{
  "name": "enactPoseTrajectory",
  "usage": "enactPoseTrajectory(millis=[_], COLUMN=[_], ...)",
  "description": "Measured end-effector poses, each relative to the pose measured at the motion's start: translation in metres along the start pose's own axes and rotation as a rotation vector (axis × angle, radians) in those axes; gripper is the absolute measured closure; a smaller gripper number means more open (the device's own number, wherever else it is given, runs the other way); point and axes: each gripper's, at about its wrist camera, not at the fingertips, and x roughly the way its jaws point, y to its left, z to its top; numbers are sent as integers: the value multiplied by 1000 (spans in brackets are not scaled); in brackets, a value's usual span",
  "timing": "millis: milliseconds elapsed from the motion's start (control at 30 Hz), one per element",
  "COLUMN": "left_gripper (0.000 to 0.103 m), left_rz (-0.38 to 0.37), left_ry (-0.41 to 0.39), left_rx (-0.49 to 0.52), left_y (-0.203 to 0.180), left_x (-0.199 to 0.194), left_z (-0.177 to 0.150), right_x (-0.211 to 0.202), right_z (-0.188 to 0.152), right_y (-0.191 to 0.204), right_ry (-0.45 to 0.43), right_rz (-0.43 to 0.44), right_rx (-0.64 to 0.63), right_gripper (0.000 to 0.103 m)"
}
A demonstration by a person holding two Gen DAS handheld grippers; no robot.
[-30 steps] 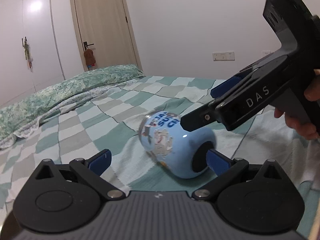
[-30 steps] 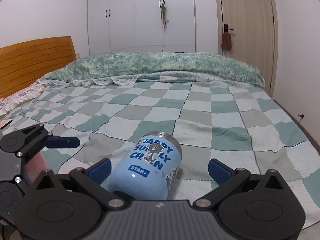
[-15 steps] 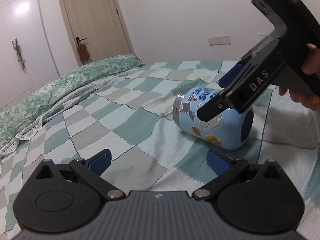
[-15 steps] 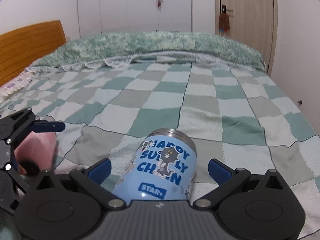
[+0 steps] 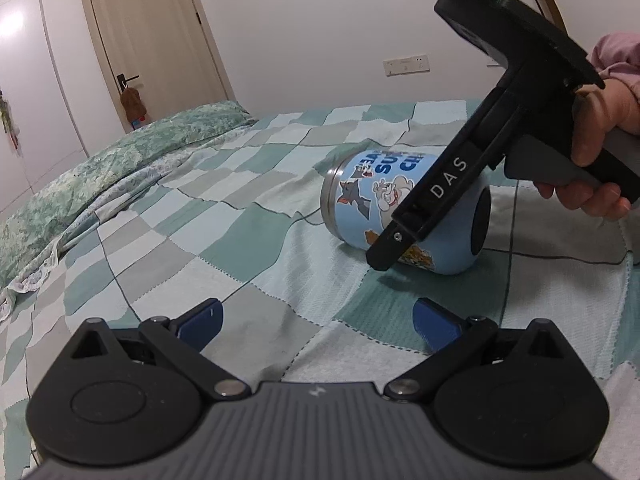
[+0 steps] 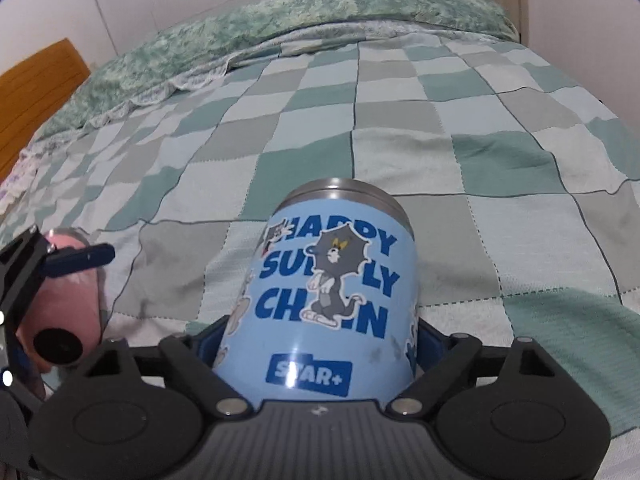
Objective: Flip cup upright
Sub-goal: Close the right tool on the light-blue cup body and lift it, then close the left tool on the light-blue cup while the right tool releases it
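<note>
Checked green-and-grey quilt covers the bed (image 6: 400, 92); nothing hard underneath, so landings are soft but footing wobbly. Cup (image 6: 332, 300) lies on its side mid-bed, well in from the edges, steel rim pointing toward the pillow end. Glossy blue wall, stiff, likely light and slick. Right gripper (image 6: 320, 344) straddles its body near the base, jaws pinching or nearly so. A hold lower on the body looks best for tipping. Left gripper (image 5: 316, 316) hangs nearby, jaws spread, empty.
</note>
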Motion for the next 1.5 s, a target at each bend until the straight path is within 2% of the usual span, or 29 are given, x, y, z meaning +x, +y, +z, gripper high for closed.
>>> enactPoseTrajectory(millis=[300,633,800,933,1133,1267,1500], left_gripper=[0,0,0,0,0,0,0], left_rz=[16,69,123,152,244,306,374], left_ry=[-14,-65,-66,-46,27,50,72], left_rx=[0,-54,-122,-216,-330,-417,-461], left_y=[-12,-46,-73,-93,-126,-142,-161], left_x=[-17,-78,-114,-138,-164,-180,-192], left_z=[14,33,32,20,-5,-15,-19], right_x=[-18,-89,-126,-141,-138,-111,-108], right_z=[-6,-29,-56,-81,-123,-145,-157], right_y=[-8,1,9,17,26,28,32], right_ry=[-36,-125,-149,-142,-108,-49,-78], right_rz=[39,110,153,182,182,136,128], right_rx=[53,58,54,47,42,44,44], right_gripper=[16,16,16,16,16,16,17])
